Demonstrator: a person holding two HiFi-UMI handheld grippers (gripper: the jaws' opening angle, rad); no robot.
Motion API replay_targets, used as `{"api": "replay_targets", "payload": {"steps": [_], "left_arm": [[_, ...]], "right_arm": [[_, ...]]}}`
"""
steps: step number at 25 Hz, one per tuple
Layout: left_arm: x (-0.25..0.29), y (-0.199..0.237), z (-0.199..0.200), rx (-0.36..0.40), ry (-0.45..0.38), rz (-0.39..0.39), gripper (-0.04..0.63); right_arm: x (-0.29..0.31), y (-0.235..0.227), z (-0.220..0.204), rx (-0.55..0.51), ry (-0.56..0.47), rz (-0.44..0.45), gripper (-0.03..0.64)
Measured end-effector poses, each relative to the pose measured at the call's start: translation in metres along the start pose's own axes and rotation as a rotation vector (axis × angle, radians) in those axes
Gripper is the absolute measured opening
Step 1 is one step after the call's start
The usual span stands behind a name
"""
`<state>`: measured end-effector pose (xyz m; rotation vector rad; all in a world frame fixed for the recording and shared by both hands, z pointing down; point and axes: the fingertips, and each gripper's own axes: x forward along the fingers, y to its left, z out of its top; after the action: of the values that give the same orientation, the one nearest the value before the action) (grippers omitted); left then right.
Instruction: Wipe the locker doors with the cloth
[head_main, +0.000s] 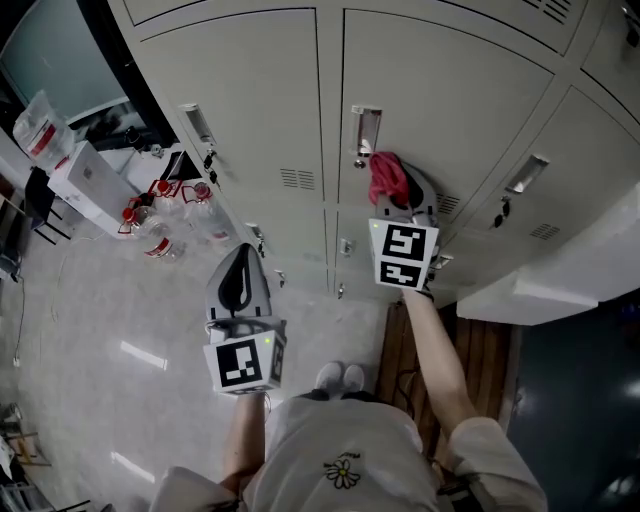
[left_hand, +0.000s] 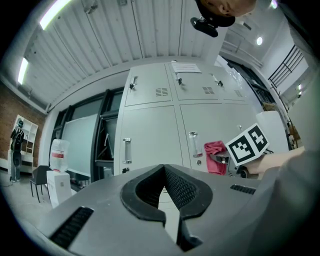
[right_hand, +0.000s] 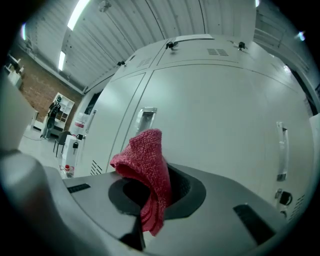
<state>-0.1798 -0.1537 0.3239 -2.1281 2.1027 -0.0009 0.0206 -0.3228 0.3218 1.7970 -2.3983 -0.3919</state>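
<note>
So the right gripper (right_hand: 150, 202) was pinched shut on the red cloth (right_hand: 146, 167). A bunched wad of it stuck out past the jaw tips and a short tail hung down between them. The locker door (right_hand: 220, 115) was dead ahead of that wad, with the door's handle (right_hand: 145, 118) just above and a bit left of it. Looked really close, but I honestly couldn't tell if the cloth was touching the metal or not.

The left gripper (head_main: 240, 262) had its jaws pressed together with nothing in them. It hung lower down and well back from the doors, so the right one was clearly the nearer hand.

My guess: since the cloth led the jaws straight toward the panel, the next bit was just pushing forward to press it on, then sweeping across the door face.
</note>
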Motion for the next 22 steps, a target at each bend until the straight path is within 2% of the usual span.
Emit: {"api": "replay_targets", "payload": {"steps": [3, 12, 19, 22], "left_arm": [[0.007, -0.012, 0.0, 0.012, -0.011, -0.039, 0.017], [0.03, -0.065, 0.003, -0.039, -0.032, -0.179, 0.017], [0.042, -0.088, 0.009, -0.024, -0.055, -0.24, 0.016], [0.042, -0.09, 0.001, -0.028, 0.001, -0.248, 0.017]], "right_arm": [[-0.011, -0.029, -0.004, -0.007, 0.002, -0.057, 0.029], [-0.051, -0.129, -0.036, -0.033, 0.085, -0.269, 0.029], [-0.067, -0.168, -0.054, -0.05, 0.132, -0.343, 0.029], [-0.067, -0.171, -0.055, -0.057, 0.133, -0.35, 0.029]]}}
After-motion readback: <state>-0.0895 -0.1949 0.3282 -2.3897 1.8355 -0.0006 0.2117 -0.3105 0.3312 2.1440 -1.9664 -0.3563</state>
